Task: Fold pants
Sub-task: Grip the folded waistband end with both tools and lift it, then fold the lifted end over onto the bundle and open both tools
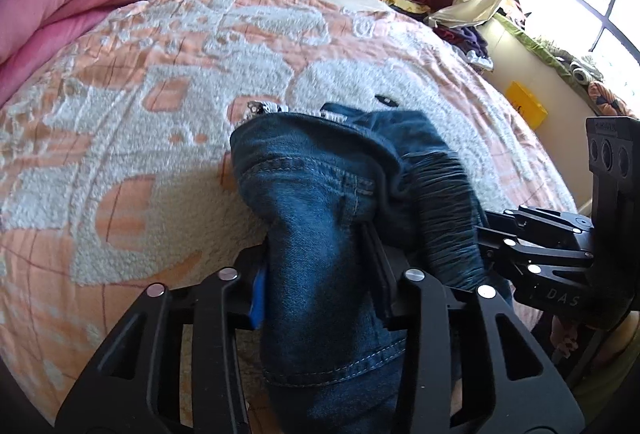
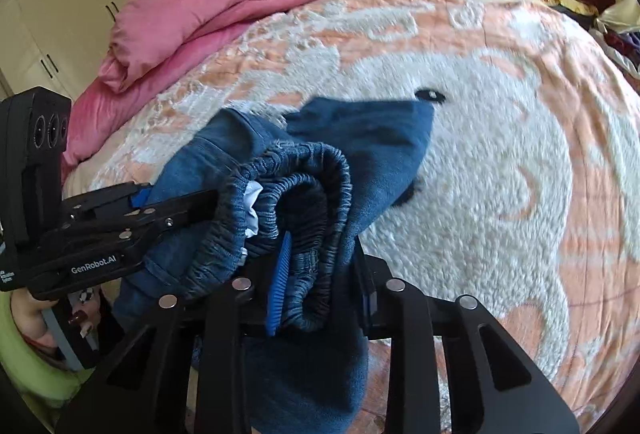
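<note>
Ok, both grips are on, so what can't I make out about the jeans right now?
- Left wrist view: the jeans run off the bottom edge; legs unseen.
- Right wrist view: the bunched waistband hides how many layers the right gripper holds.
- Both views: jeans hide the bedspread beneath.

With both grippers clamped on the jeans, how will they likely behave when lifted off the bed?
The jeans will probably sag and drape: they already bunch in soft folds around both grips. The gathered elastic waistband likely stretches. Denim looks thick, so probably heavyish and unlikely to slip.
</note>
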